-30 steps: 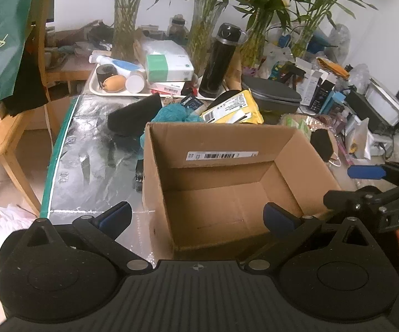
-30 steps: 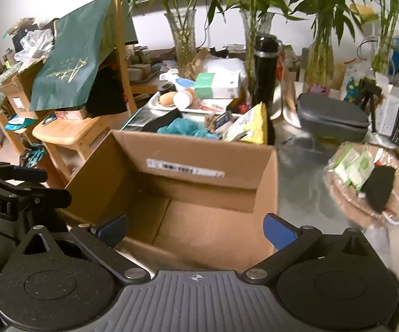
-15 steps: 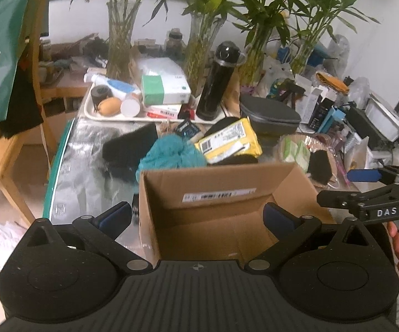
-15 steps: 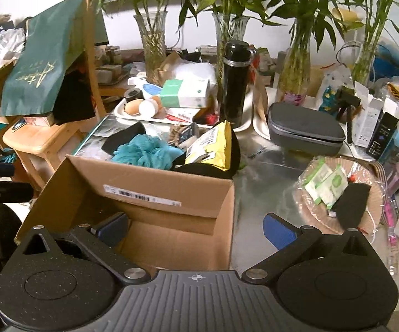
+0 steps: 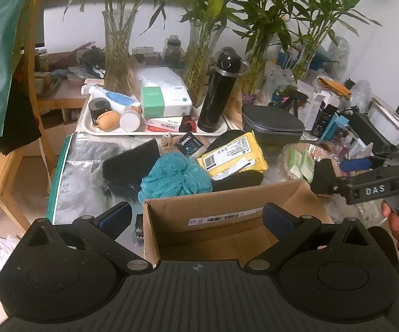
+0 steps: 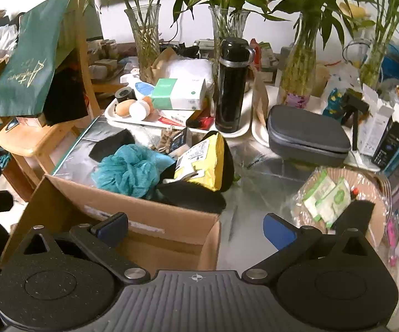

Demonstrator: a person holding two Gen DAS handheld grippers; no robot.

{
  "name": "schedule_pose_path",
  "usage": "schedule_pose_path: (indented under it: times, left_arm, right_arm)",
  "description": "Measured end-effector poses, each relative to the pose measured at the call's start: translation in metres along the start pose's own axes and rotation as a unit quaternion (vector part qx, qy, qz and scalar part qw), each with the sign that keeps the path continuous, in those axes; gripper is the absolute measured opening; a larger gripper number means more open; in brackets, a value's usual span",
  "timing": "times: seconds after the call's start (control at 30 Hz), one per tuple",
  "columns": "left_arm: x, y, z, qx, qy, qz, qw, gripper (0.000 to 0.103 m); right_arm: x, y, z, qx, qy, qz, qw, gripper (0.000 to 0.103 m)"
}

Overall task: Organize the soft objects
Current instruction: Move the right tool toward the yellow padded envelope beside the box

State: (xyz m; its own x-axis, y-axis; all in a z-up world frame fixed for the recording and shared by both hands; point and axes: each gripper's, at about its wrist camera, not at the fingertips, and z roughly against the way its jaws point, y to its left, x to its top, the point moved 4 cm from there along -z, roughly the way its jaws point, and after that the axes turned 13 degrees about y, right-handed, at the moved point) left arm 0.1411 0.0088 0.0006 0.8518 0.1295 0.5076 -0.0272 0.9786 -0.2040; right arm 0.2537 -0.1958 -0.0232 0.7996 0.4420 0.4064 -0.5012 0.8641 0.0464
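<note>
An open cardboard box [image 5: 227, 213] stands on the silver-covered table, just ahead of both grippers; it also shows in the right wrist view [image 6: 149, 221]. Behind it lie a teal mesh bath pouf [image 5: 176, 175] [image 6: 129, 173], a black sponge [image 5: 130, 161] [image 6: 112, 144], a yellow wipes pack [image 5: 234, 156] [image 6: 202, 163] and a black soft pad [image 6: 194, 193]. My left gripper [image 5: 196, 217] is open and empty above the box's near edge. My right gripper [image 6: 196, 228] is open and empty over the box's right corner; its side shows in the left wrist view [image 5: 365, 182].
A white tray [image 5: 111, 131] with bottles, a tissue box and a black flask [image 5: 221, 91] stands behind. Glass vases with bamboo line the back. A grey case [image 6: 307, 135] and a plate of packets [image 6: 337, 193] lie right. A wooden chair [image 6: 33, 135] stands left.
Both grippers have pulled back and risen from the box; the view now looks over its far edge to the soft things behind. Both stay open.
</note>
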Motion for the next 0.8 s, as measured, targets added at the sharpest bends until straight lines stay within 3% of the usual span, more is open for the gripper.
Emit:
schedule_pose_path:
  times: [0.23,0.53,0.8]
  left_arm:
    - [-0.001,0.006,-0.005,0.014,-0.004,-0.013,0.9998,0.103]
    - [-0.003,0.013,-0.012,0.059,-0.043,-0.01,0.9973,0.103]
    - [-0.006,0.015,-0.018,0.075,-0.045,-0.038,0.9954,0.103]
  right_arm:
    - [0.015,-0.022,-0.011,0.012,-0.019,0.019,1.0,0.103]
    - [0.021,-0.043,-0.054,0.019,0.007,0.048,0.999,0.103]
    - [0.039,-0.057,-0.078,0.104,0.002,0.048,0.993,0.103]
